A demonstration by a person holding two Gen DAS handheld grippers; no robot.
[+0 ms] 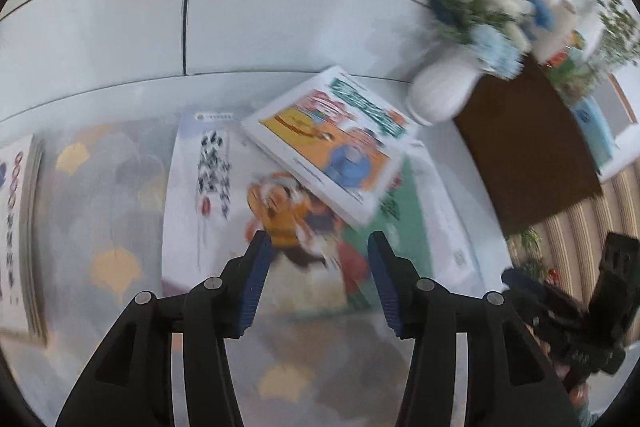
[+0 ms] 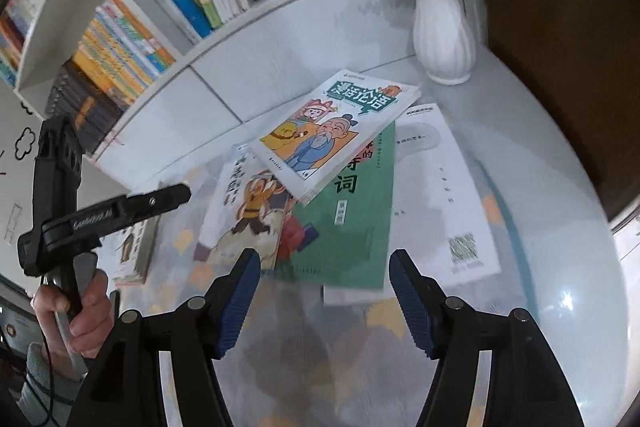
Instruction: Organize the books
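Book pile (image 2: 340,187), table centre: ahead of both claws; top comic book (image 2: 332,131) lies diagonal. Right claw (image 2: 324,259) nearer, open, empty; left claw (image 1: 320,239) likewise.

Motion is blurring the left-wrist view; the cartoon book (image 2: 324,135) is covering parts of the green book (image 2: 352,223) and the monkey book (image 2: 248,215).
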